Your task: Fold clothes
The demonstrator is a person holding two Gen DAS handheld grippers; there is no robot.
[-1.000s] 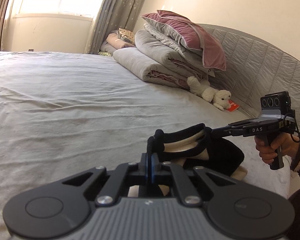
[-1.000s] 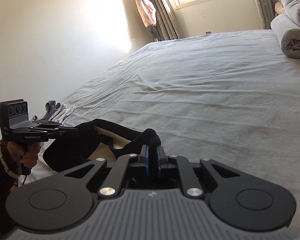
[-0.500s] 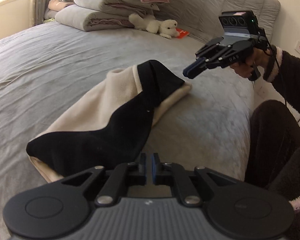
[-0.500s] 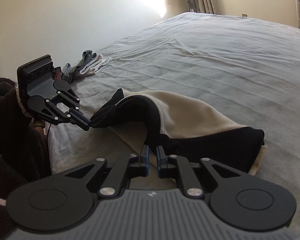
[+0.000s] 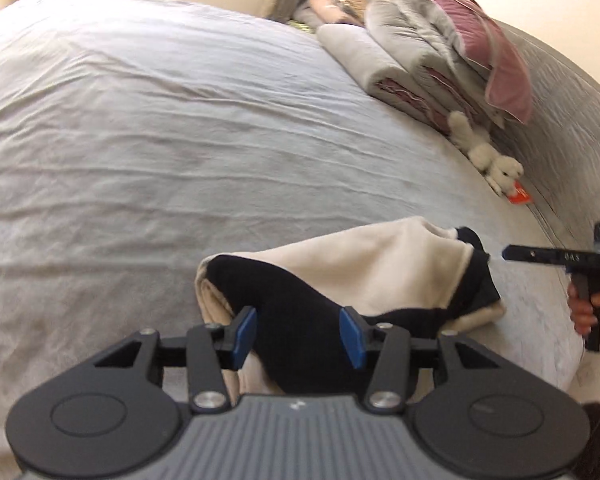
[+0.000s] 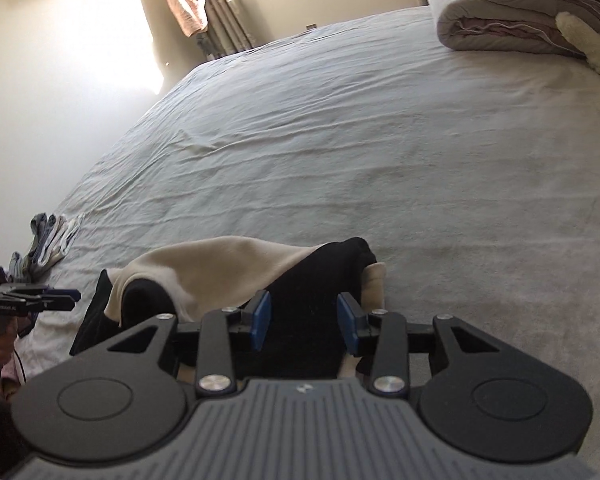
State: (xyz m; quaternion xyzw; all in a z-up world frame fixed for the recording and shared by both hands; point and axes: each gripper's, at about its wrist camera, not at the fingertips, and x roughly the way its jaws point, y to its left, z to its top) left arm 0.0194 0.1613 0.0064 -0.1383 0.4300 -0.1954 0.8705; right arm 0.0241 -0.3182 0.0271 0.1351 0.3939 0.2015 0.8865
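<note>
A cream and black fleece garment (image 5: 372, 272) lies bunched in a low fold on the grey bed sheet (image 5: 140, 140). My left gripper (image 5: 298, 336) hovers over its near black end, jaws opening; black cloth shows between the blue pads (image 5: 244, 330), which do not press on it. The right gripper (image 5: 508, 253) points at the garment's far black corner, in a hand. In the right wrist view the same garment (image 6: 220, 264) lies ahead. There the right gripper (image 6: 304, 322) is opening over black cloth, unpinched. The left gripper (image 6: 74, 299) shows at the left edge.
Folded quilts and a pink pillow (image 5: 440, 60) are stacked by the padded headboard (image 5: 572, 120). A white plush toy (image 5: 488, 156) and a red item (image 5: 520, 196) lie beside them. Small socks (image 6: 48, 248) lie near the bed's left edge. A person's dark sleeve is at the right.
A second ago both grippers were shut on the garment's ends, held up. It now lies on the bed, and both pairs of jaws have spread apart above it.
</note>
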